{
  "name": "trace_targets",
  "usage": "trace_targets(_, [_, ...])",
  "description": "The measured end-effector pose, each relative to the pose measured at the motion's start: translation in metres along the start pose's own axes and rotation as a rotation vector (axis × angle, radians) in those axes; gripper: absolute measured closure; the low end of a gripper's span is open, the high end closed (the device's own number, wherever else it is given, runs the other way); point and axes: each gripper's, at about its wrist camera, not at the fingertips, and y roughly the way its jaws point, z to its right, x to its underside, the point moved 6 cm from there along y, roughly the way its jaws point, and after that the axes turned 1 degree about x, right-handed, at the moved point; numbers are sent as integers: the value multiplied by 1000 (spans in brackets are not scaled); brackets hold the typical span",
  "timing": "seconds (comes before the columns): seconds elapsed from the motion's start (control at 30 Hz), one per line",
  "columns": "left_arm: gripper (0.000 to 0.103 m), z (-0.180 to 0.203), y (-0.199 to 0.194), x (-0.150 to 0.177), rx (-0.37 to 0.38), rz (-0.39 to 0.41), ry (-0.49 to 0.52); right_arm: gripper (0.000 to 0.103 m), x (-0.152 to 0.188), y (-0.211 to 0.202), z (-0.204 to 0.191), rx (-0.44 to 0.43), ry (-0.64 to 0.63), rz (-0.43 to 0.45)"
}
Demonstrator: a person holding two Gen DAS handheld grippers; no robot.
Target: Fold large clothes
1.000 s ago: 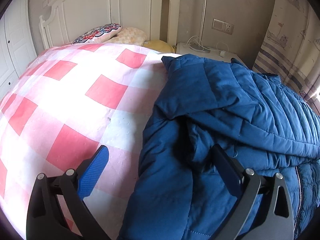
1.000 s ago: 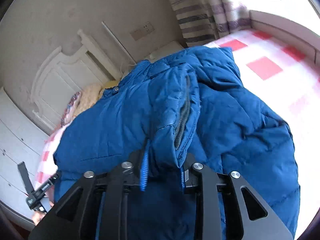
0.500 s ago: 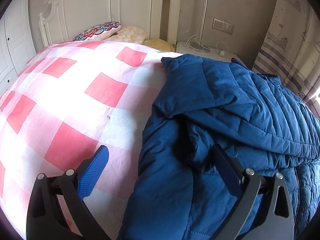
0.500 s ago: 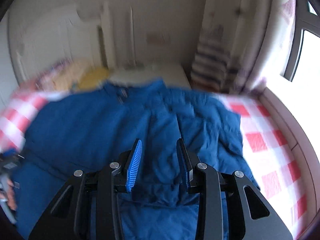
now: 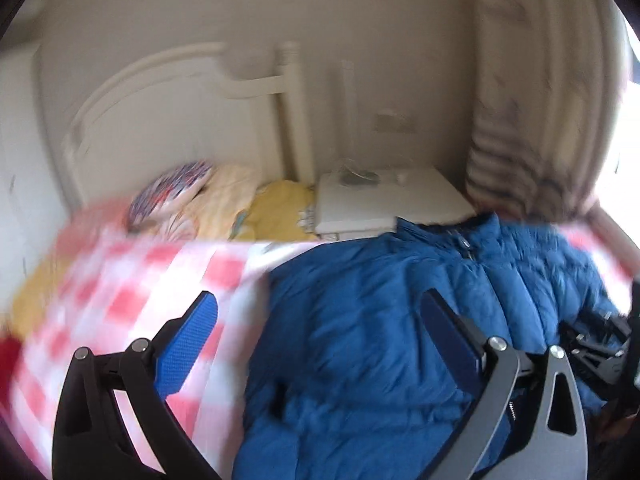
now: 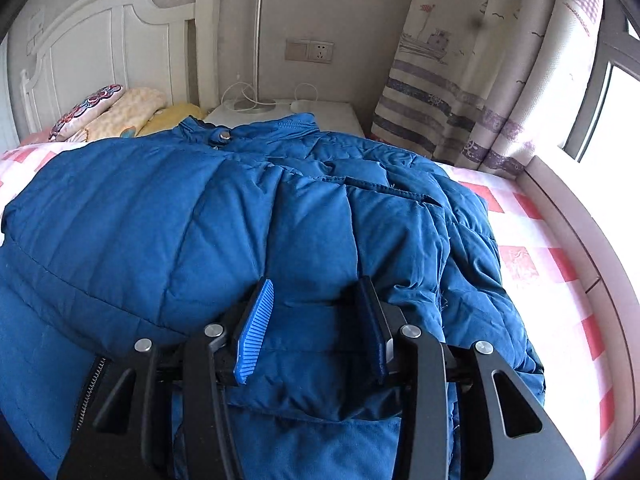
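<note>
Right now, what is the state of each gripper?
Left gripper: open, holding nothing.
Right gripper: open over the blue jacket, holding nothing.

Both wrist views low over the bed, toward the headboard (image 6: 112, 44); shared blue jacket (image 6: 200, 216), nightstand (image 5: 384, 200)

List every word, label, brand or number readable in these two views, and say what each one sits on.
No text can be read in either view.
Blue quilted puffer jacket: no visible label or brand; its metal collar snap is too small to show any marking.
Beige wall socket plate: holes only, no writing.
Striped curtain with boat drawings: pictures, no words.
The left wrist view is motion-blurred throughout.
</note>
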Motion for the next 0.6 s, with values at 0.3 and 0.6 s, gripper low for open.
trace_targets(0.3, [2, 20, 131, 41, 7, -304, -17, 67, 0, 1, 3, -6, 3, -3])
trace_targets(0.6, [2, 21, 132, 60, -5, -230, -8, 65, 0, 1, 3, -8, 1, 7])
